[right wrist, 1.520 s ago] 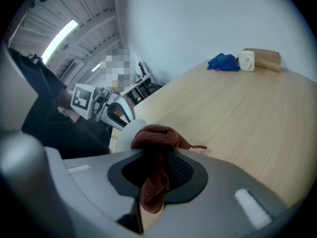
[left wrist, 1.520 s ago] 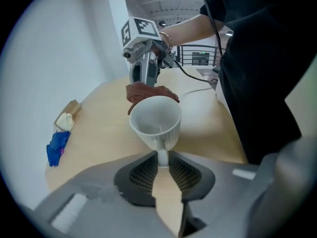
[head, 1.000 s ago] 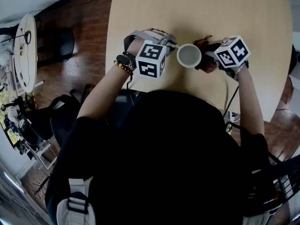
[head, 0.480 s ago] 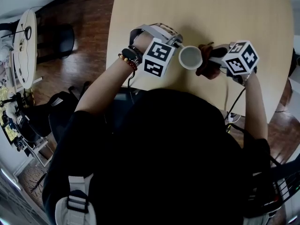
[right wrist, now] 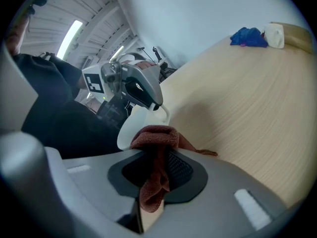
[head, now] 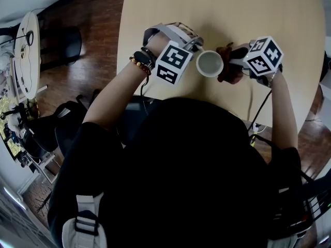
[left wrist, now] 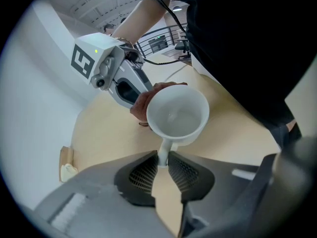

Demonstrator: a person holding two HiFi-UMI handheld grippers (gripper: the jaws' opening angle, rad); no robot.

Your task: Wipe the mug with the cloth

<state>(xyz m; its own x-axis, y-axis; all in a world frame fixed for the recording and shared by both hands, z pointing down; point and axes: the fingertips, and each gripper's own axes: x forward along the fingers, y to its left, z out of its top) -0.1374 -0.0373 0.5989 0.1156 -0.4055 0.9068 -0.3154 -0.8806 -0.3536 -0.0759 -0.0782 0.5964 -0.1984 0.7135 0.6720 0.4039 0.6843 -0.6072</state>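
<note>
Left gripper view first, since that is where the worry sits: the left gripper (left wrist: 162, 168) has its jaws nearly together on the thin handle (left wrist: 163, 155) of the white mug (left wrist: 179, 114), and nothing else holds the mug. That is a slim purchase. If the wiping push comes from the side, I judge the mug could swivel about the handle or slip out of the pads. I cannot tell whether its base rests on the table (right wrist: 257, 103) or hangs just above it; if it hangs, a slip means a drop.

Just beyond, the right gripper (right wrist: 157, 165) is clamped tight on a bunched rust-brown cloth (right wrist: 154, 138), and the wad touches the mug's outer wall on the side away from the handle. Only a small fold sticks out past the jaws, so hard plastic could strike the china, or the cloth could work loose as it drags.

Far off at the table edge lies a blue rag (right wrist: 248, 36), well clear.

Against a second ago, the left gripper has turned and carried the mug slightly further onto the table. The right gripper dipped toward the person, then came back up beside the mug, cloth against it throughout.
</note>
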